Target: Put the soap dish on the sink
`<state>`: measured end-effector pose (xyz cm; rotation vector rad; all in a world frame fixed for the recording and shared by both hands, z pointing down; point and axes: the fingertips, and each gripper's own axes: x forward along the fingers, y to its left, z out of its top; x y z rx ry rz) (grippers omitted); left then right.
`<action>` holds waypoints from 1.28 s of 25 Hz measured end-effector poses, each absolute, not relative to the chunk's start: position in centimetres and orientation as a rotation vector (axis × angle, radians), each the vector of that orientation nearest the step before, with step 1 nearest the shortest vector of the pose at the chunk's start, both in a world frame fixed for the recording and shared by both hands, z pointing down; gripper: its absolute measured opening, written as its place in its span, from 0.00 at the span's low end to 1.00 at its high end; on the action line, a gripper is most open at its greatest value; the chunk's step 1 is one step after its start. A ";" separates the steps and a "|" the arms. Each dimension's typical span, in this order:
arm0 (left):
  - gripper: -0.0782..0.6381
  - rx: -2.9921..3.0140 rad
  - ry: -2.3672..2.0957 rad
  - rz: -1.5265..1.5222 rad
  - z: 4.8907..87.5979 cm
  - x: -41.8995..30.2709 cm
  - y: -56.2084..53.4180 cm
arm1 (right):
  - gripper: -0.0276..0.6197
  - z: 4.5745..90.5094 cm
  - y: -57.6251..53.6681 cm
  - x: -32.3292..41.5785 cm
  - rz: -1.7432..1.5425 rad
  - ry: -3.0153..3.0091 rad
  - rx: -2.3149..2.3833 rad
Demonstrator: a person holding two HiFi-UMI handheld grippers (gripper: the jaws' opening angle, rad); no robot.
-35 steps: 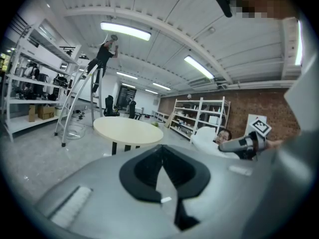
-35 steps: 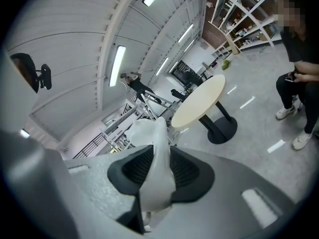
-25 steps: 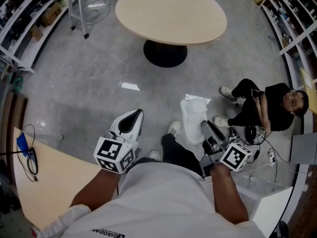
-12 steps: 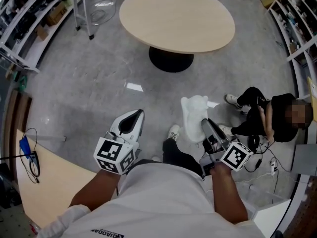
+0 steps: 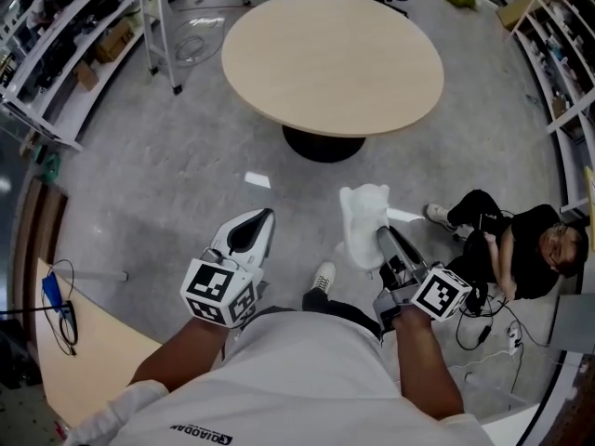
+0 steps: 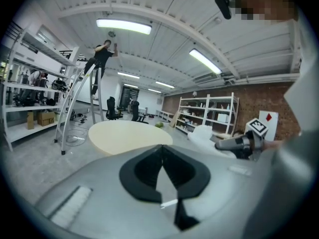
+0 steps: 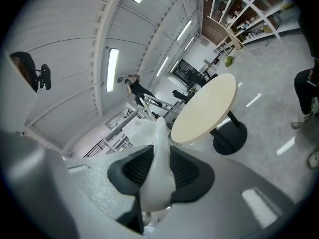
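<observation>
We look down on a grey concrete floor [image 5: 167,175] with a round pale-wood table [image 5: 332,59] at its far side, set on a black pedestal foot [image 5: 323,143]. Metal shelving [image 5: 56,45] lines the left wall. A person in black [image 5: 507,249] sits on the floor at right, near loose cables [image 5: 483,323].

Closer to us, the left gripper [image 5: 263,217] points toward the table with its jaws pressed together and nothing between them. The right gripper [image 5: 385,238] is clamped on the white soap dish [image 5: 363,221], and its ribbed black pads [image 7: 187,171] press the dish from both sides. We see the dish held on edge in the air above the floor, between the table's foot and the seated person. A white shoe [image 5: 323,277] shows on the floor beneath it.
</observation>
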<state>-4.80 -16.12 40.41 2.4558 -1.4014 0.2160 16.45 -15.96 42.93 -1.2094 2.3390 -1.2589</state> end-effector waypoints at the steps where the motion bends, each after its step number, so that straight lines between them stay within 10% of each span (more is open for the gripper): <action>1: 0.12 2.457 -1.404 0.220 40.2 -4.6 -16.9 | 0.21 42.8 -16.7 16.7 -1.257 2.338 -1.204; 32: 0.12 2.421 -1.418 0.208 40.4 -1.7 -29.1 | 0.20 43.4 -28.6 19.3 -1.259 2.320 -1.172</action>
